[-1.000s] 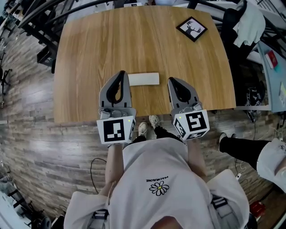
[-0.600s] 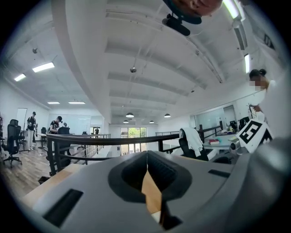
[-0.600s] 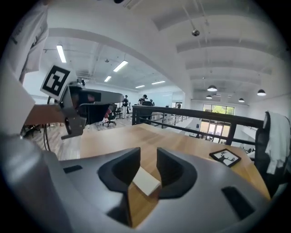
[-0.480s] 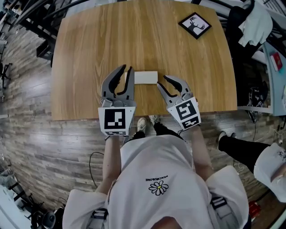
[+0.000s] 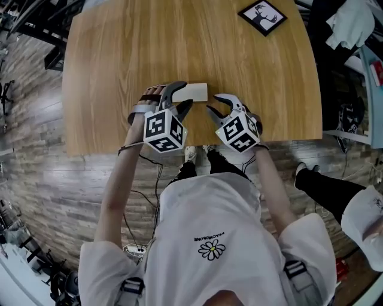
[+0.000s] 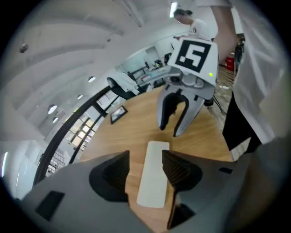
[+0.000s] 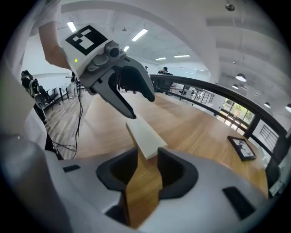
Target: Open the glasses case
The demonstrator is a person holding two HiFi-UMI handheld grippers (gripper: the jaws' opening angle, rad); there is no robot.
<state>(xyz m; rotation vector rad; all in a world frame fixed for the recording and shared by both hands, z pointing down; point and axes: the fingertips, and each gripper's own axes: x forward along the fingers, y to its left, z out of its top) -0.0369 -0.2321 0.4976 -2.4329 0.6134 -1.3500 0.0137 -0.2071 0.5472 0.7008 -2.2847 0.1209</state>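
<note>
Wooden tabletop is filling the upper half of the head view, and we are seeing the white glasses case lying closed near the table's lower edge, at centre frame. We are holding the left gripper at the case's left end and the right gripper just below its right end. A framed picture is sitting at the upper right.

In the left gripper view, the left gripper has just been opening its jaws. They are standing spread, with the case lying lengthwise between them at lower centre. The right gripper is hanging just beyond the case's far end.

In the right gripper view, the right gripper has likewise been opening and is standing spread. The near end of the case is lying right at the jaw tips, unpinched. The left gripper is hovering over the far end, at upper left.
</note>
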